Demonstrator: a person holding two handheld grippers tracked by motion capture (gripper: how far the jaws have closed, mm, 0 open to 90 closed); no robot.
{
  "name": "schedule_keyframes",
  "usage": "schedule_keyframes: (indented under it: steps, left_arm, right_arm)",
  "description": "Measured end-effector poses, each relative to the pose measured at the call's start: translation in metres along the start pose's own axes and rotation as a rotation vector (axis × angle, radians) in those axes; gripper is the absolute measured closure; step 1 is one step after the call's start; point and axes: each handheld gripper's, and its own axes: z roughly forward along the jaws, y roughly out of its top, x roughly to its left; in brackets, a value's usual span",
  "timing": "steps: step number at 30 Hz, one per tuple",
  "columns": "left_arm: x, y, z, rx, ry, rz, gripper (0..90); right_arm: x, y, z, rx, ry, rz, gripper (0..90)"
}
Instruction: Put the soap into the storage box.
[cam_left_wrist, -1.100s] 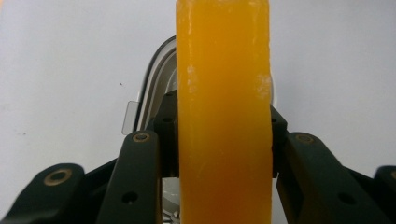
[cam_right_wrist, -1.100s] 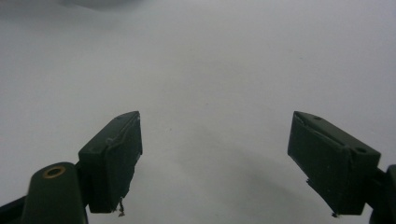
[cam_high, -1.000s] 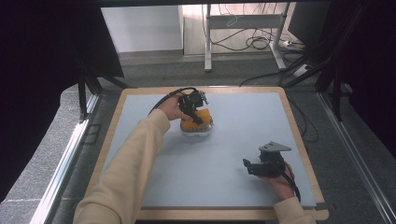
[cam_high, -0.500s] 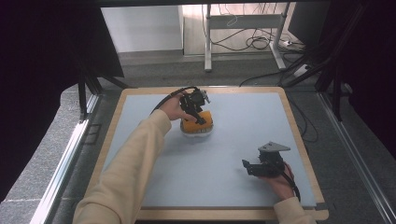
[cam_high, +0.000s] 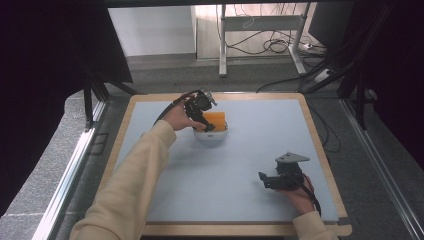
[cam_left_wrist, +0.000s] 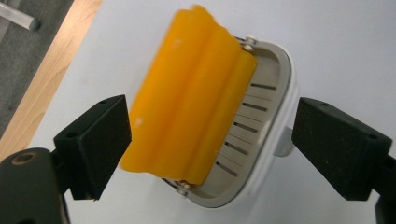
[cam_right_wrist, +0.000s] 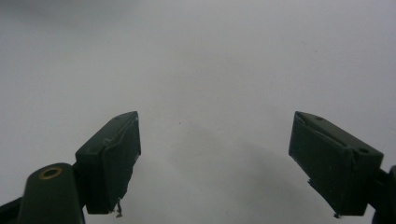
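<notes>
tool (cam_left_wrist: 210, 144) jaws wide apart | orange bar (cam_left_wrist: 187, 93) tilted on slotted white dish (cam_left_wrist: 261, 126)

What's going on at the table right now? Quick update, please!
Left gripper open over the orange soap in its white dish, fingers apart. Right gripper open, idle above bare mat. Nothing in the way.

one orange sponge (cam_left_wrist: 187, 93), one white slotted dish (cam_left_wrist: 261, 126), two grippers, one table (cam_high: 260, 150)

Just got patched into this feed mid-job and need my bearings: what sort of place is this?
Probably a lab or recording workspace, not a home: a wood-edged table with a pale blue top, dark curtains on both sides, and loose cables on the floor under a metal-legged desk behind.
</notes>
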Motion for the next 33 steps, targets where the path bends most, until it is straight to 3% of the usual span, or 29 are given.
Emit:
schedule_keyframes:
  steps: [10,15,25,33]
  left_arm:
    - [-0.017,-0.026,-0.024,-0.053,0.012,-0.027,11.9]
    - [-0.029,-0.045,-0.034,-0.039,0.034,-0.089,12.8]
    - [-0.053,-0.098,-0.057,-0.098,0.015,-0.243,15.2]
    - [-0.078,-0.137,-0.060,-0.108,0.017,-0.255,15.5]
  right_arm:
    - [0.003,0.001,0.002,0.004,0.007,-0.008,16.8]
    - [0.006,0.002,0.001,-0.013,0.017,-0.010,16.8]
    - [0.009,0.004,-0.001,-0.031,0.020,-0.023,16.8]
    - [0.013,0.004,0.000,-0.029,0.039,-0.019,16.7]
